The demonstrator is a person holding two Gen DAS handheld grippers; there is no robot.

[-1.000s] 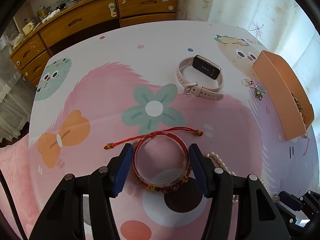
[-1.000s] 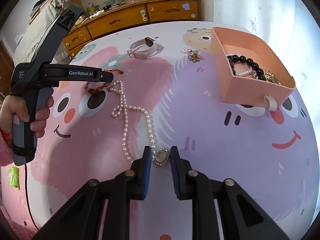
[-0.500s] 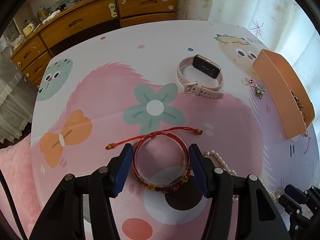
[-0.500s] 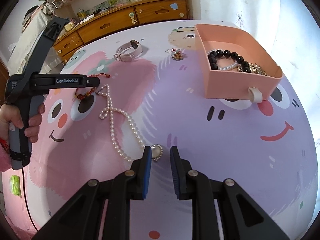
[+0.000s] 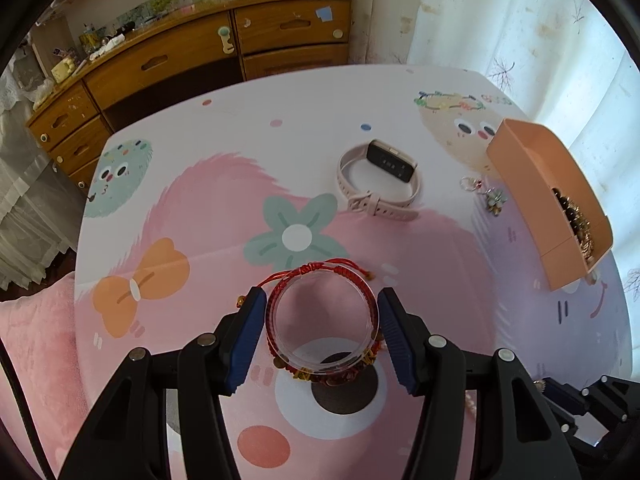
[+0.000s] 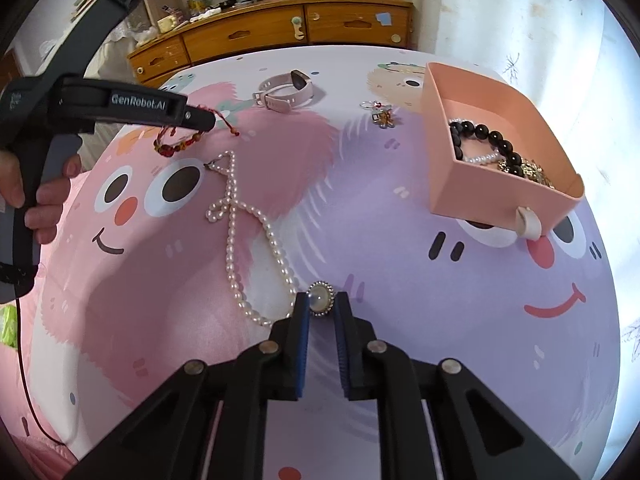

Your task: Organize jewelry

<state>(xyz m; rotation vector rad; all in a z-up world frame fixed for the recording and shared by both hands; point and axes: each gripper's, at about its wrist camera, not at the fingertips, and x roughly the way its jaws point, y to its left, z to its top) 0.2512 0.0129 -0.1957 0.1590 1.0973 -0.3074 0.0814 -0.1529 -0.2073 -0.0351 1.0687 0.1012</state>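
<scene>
Black left gripper (image 6: 200, 118) marked "GenRobot.AI", blue fingers (image 5: 244, 340), silver screws, bare-skinned hand (image 6: 44, 200)

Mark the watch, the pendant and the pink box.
watch (image 5: 390, 165): left wrist view, on its dark screen.
pendant (image 6: 319, 298): right wrist view, on its pale stone.
pink box (image 6: 480, 190): right wrist view, on its near outer wall.

Pearl necklace (image 6: 244, 240) lies on the table (image 6: 400, 280), left of the box (image 6: 496, 184). Behind it, the watch (image 6: 286, 90) sits left of a charm (image 6: 380, 114). Bead bracelets (image 6: 480, 140) lie inside the box.
</scene>
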